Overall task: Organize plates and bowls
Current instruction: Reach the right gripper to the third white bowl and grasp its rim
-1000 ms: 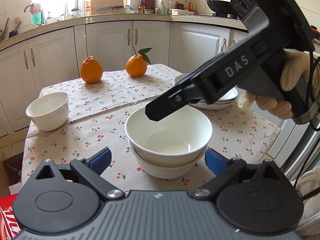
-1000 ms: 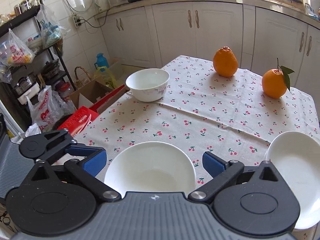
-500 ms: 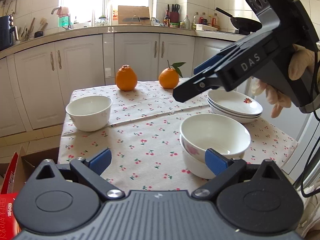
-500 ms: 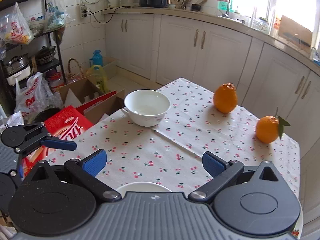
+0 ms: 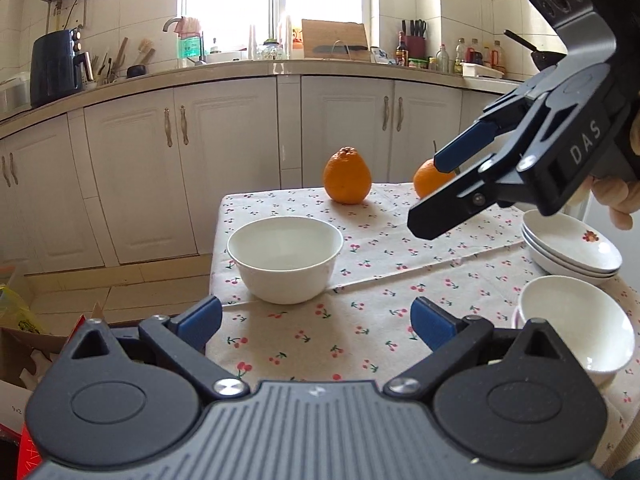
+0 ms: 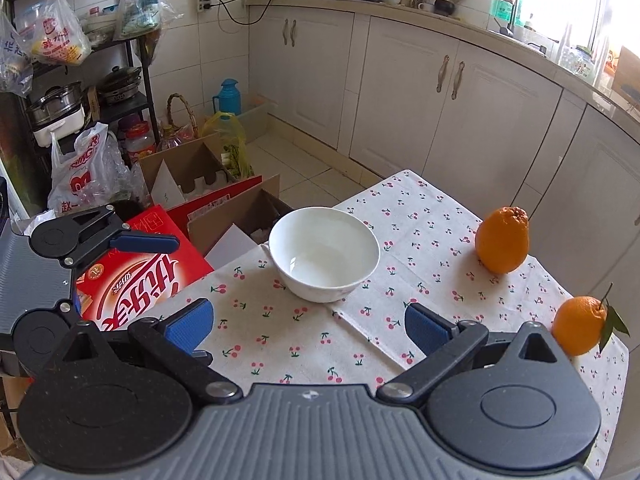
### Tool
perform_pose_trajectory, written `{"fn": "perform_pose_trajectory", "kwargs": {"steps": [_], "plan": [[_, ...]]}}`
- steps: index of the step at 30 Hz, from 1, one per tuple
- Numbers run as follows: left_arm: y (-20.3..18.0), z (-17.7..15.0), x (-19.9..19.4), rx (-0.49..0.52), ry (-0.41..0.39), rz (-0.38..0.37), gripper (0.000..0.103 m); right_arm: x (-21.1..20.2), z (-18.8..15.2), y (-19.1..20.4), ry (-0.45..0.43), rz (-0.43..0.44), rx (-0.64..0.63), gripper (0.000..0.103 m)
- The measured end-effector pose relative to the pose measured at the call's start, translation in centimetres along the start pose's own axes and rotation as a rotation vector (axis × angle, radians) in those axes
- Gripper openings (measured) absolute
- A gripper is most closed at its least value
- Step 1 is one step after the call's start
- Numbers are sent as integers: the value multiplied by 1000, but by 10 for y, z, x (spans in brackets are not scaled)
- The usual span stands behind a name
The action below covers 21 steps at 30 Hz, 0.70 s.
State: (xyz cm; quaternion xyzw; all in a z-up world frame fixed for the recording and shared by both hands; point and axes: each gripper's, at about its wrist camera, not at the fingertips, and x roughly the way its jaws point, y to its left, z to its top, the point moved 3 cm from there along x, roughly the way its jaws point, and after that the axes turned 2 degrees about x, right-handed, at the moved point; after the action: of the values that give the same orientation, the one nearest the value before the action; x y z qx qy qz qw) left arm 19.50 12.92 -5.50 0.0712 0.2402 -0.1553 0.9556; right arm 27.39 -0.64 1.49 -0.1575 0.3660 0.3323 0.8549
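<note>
A lone white bowl [image 5: 286,258] stands near the table's left edge; it also shows in the right wrist view [image 6: 324,258]. My left gripper [image 5: 316,320] is open and empty, just short of it. Stacked white bowls [image 5: 576,324] sit at the right, with a stack of white plates [image 5: 572,248] behind them. My right gripper [image 6: 308,326] is open and empty, above the table and facing the lone bowl; it shows in the left wrist view [image 5: 440,188] held high.
Two oranges [image 5: 347,176] [image 6: 580,324] sit at the far side of the cherry-print tablecloth [image 5: 360,336]. Cardboard boxes and a red carton [image 6: 136,276] lie on the floor beside the table. Kitchen cabinets [image 5: 224,152] stand behind.
Both grippers have left the stacked bowls and swung left toward the lone bowl. The right gripper has risen. Both stay open.
</note>
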Motion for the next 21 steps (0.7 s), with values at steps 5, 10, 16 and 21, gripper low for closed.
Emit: {"fn": "perform_pose_trajectory", "kwargs": {"steps": [5,10,16,21], "plan": [[11,-1,31,-11,11,5,100,35,12,-16,37,25,36,103],[14,1,60,17,31,29,100,69,20,-30,69,60,75,103],[19,6,86,29,43,7,100,101,28,-43,92,87,73,103],[18,5,97,31,43,1,100,126,35,-52,128,107,76,100]]}}
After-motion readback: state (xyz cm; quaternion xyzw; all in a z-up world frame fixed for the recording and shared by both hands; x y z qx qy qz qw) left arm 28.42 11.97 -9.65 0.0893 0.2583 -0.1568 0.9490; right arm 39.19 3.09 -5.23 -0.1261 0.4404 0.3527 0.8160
